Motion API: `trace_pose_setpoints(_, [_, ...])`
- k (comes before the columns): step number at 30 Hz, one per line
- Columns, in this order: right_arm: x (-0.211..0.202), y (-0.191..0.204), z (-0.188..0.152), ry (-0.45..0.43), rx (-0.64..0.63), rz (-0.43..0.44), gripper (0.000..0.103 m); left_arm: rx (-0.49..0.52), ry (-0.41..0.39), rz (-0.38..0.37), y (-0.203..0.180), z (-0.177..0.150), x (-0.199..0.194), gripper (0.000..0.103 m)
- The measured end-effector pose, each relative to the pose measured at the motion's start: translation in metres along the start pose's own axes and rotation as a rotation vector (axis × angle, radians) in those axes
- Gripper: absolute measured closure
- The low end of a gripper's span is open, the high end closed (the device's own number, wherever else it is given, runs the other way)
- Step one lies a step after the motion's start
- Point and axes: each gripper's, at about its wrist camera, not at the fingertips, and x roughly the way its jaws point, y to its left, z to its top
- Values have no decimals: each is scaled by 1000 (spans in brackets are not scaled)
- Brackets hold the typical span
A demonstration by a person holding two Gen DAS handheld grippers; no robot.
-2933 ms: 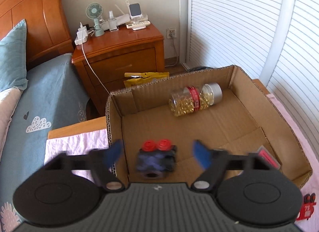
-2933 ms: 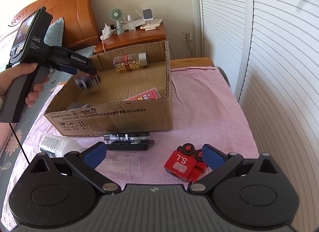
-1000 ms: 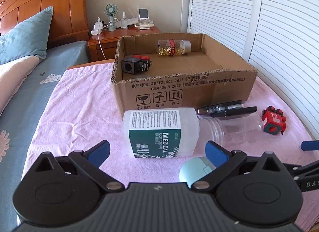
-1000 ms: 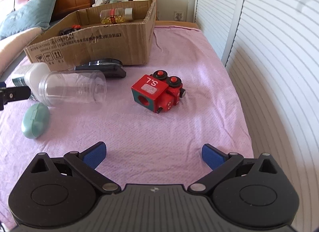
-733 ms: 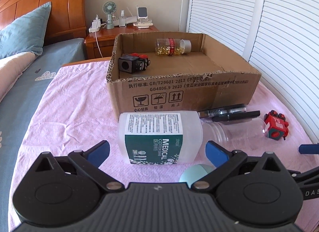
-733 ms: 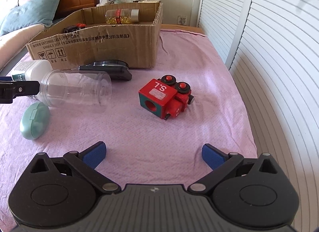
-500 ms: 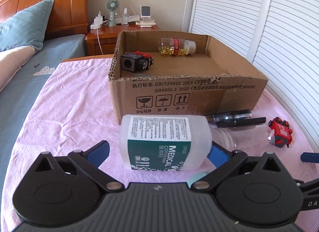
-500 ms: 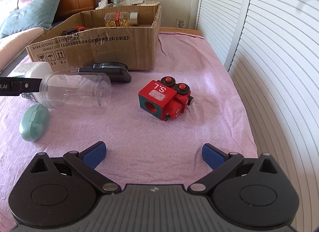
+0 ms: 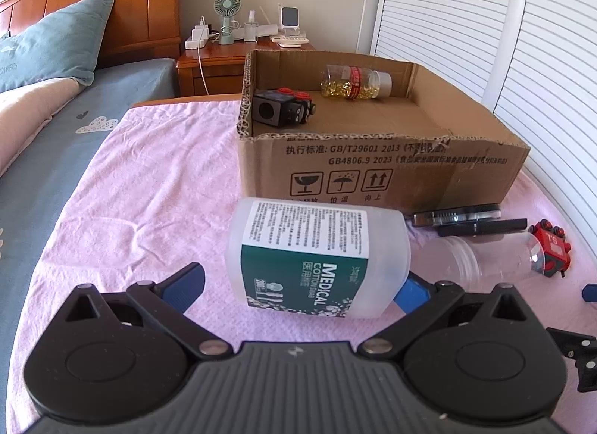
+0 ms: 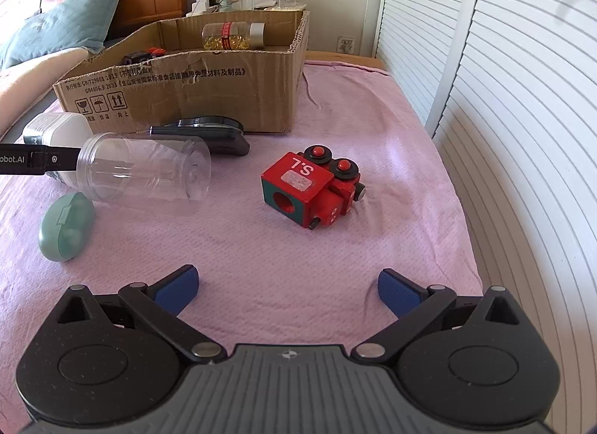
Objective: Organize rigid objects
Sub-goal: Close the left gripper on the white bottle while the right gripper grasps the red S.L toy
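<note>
left hand-held gripper (image 9: 298, 286) wide open — now closed in around medical cotton bottle (image 9: 317, 258), no grip yet | right hand-held gripper (image 10: 287, 286) wide open, empty — red toy train (image 10: 311, 189) waits | next item for cardboard box (image 9: 391, 169)

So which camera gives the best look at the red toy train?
The right wrist view. There the red toy train lies whole and near the middle on the pink cloth, its white lettering legible. The left wrist view catches it only small at the right edge, partly behind the clear jar.
</note>
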Motion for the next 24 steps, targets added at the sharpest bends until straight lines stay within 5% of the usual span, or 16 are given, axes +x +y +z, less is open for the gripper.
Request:
trace_pose_setpoints(9, [12,-18,19,16,34,5,0,-25,25,-4,3,-2,6,1])
trace_pose_setpoints(24, [30,-24,36,-53,174,-155,0,-13,37,1,3,-4,11,1])
